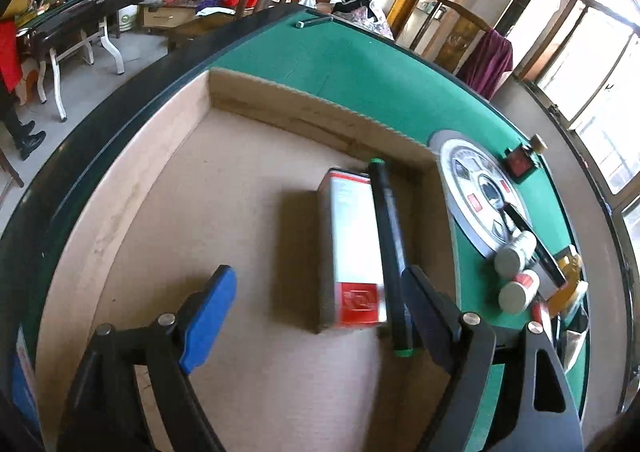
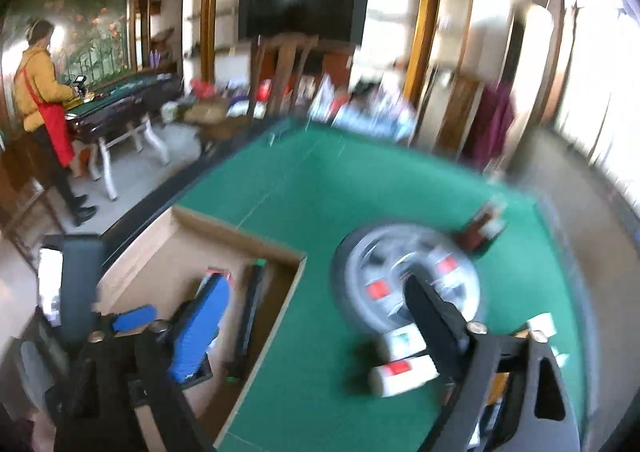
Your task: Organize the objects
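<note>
**A:** What are the fingers doing?

**B:** The left gripper (image 1: 316,312) is spread wide and holds nothing. It hangs over an open box (image 1: 248,100), just above a carton (image 1: 352,244) and a black tube (image 1: 390,252) lying side by side on its floor. The right gripper (image 2: 316,316) is spread too, and empty, over the green table (image 2: 320,188).

**A:** Where's the rest of the stuff?

**B:** Out on the felt, to the right of the box: two small white bottles (image 1: 516,272) beside a round dial (image 1: 472,188) set into the table.

**A:** So what step is this?

**B:** I'd guess filling the box. Two things are in and the bottles are not yet in. The right gripper looks best placed: it would need to drop, straddle a bottle lying on its side (image 2: 404,372), and close gently so it doesn't roll.

**A:** Anything unclear?

**B:** The right view is smeared with blur; labels are unreadable, and items by the right edge are cut off behind the finger
</note>
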Action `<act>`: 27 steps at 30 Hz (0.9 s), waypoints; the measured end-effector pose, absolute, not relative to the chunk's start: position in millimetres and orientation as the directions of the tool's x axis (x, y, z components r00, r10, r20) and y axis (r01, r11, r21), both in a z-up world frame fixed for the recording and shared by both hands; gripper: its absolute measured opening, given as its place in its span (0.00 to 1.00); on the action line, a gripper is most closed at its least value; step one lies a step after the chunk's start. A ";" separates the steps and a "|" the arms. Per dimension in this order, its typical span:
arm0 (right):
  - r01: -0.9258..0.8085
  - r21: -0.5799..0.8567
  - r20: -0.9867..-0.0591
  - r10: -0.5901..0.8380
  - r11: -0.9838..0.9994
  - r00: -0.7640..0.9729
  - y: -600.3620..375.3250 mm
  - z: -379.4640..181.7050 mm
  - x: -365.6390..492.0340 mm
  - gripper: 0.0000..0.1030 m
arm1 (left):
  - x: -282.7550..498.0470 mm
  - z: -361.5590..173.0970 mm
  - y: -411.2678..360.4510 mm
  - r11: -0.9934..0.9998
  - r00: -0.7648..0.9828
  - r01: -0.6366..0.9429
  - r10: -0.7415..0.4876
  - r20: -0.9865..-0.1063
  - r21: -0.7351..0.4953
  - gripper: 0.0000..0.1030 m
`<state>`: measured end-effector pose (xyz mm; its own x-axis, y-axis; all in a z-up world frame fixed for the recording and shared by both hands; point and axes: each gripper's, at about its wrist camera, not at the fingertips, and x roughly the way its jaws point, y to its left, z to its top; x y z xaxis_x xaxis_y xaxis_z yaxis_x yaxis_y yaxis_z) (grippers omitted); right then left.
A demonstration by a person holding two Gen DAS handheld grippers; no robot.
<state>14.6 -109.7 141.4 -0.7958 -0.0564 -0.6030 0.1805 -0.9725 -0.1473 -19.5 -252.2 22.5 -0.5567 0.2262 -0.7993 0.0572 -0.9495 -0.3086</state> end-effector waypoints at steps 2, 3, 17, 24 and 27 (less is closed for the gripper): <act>0.162 -0.198 -0.531 -0.033 -0.967 -0.847 -117.7 157.6 37.5 1.00 | -12.5 27.9 -247.1 -0.952 -0.573 0.048 0.223 -0.789 -0.304 0.81; 0.152 -0.229 -0.493 -0.020 -0.962 -0.870 -118.6 166.1 52.2 1.00 | -7.3 33.1 -244.6 -0.952 -0.592 0.046 0.217 -0.776 -0.302 0.81; 0.071 -0.333 -0.381 0.065 -0.940 -0.922 -105.1 198.7 125.0 1.00 | 83.2 129.0 -211.6 -0.950 -0.780 -0.059 0.236 -0.579 -0.307 0.83; 0.041 -0.258 -0.405 0.069 -0.965 -0.912 -76.8 202.5 134.3 1.00 | 102.9 147.7 -194.1 -0.967 -0.814 -0.103 0.216 -0.539 -0.233 0.85; 0.031 -0.253 -0.401 0.076 -0.967 -0.913 -71.3 201.7 138.3 1.00 | 102.2 148.0 -191.4 -0.966 -0.807 -0.106 0.224 -0.547 -0.238 0.85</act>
